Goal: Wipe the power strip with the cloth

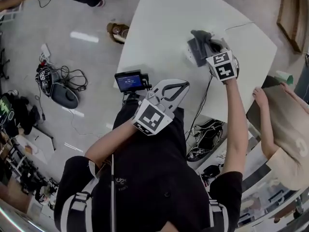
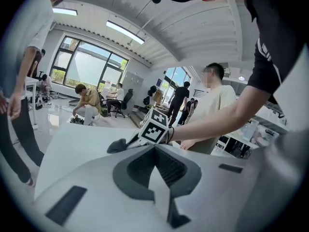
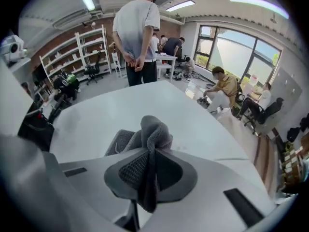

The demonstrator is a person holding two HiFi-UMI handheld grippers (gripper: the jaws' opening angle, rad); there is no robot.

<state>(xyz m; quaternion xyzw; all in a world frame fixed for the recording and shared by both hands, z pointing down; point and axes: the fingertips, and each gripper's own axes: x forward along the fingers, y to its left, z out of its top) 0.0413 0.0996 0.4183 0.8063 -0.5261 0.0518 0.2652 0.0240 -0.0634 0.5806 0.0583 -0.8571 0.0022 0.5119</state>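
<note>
A grey cloth (image 1: 202,40) lies bunched on the white table (image 1: 164,28) at its right part. My right gripper (image 1: 210,51) is shut on it. In the right gripper view a fold of the cloth (image 3: 153,132) stands up between the dark pads (image 3: 130,170) of that gripper (image 3: 153,151). The white power strip (image 1: 192,53) shows only as a pale edge under the cloth, and its black cable (image 1: 207,93) runs off the near table edge. My left gripper (image 1: 184,85) hovers at the near edge, left of the cloth, shut with nothing in it (image 2: 155,148).
A small device with a blue screen (image 1: 129,81) sits at the table's near edge. A person in a beige shirt (image 1: 289,129) stands at the right, hand (image 1: 259,97) near the table corner. Another person (image 3: 139,37) stands at the far side. Cables (image 1: 207,137) hang below.
</note>
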